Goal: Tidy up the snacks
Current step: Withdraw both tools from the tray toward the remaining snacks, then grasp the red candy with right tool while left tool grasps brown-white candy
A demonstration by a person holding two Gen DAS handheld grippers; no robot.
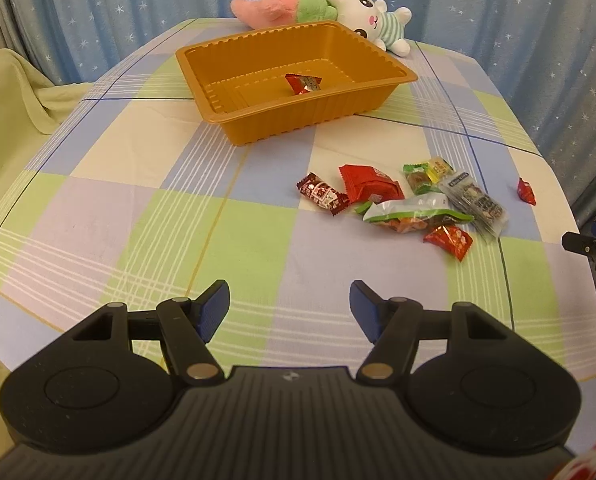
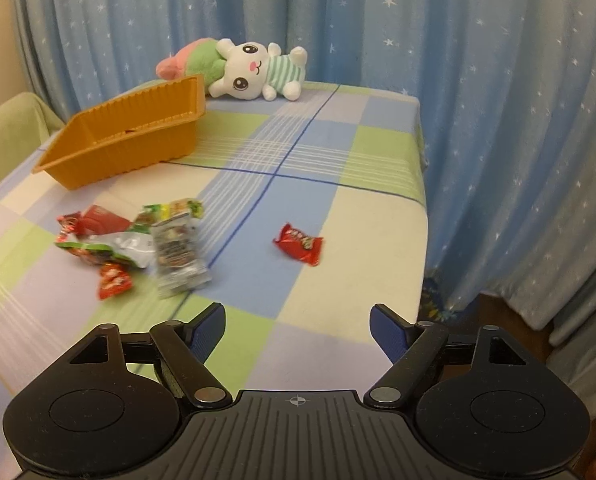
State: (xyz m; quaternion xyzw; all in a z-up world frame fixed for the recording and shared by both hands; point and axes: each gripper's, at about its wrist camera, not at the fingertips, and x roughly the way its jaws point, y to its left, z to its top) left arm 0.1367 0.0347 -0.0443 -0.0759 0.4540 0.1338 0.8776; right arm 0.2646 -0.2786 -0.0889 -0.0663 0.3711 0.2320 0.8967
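Checked tablecloth (image 2: pixel 314 152) — starry blue curtain (image 2: pixel 498 80)

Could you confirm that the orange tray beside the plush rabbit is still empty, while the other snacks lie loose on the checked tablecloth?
Not quite: the orange tray is not empty. The left wrist view shows one red snack packet already lying in it. The rest holds: the tray sits beside the plush rabbit, and the other snacks lie loose on the checked tablecloth.
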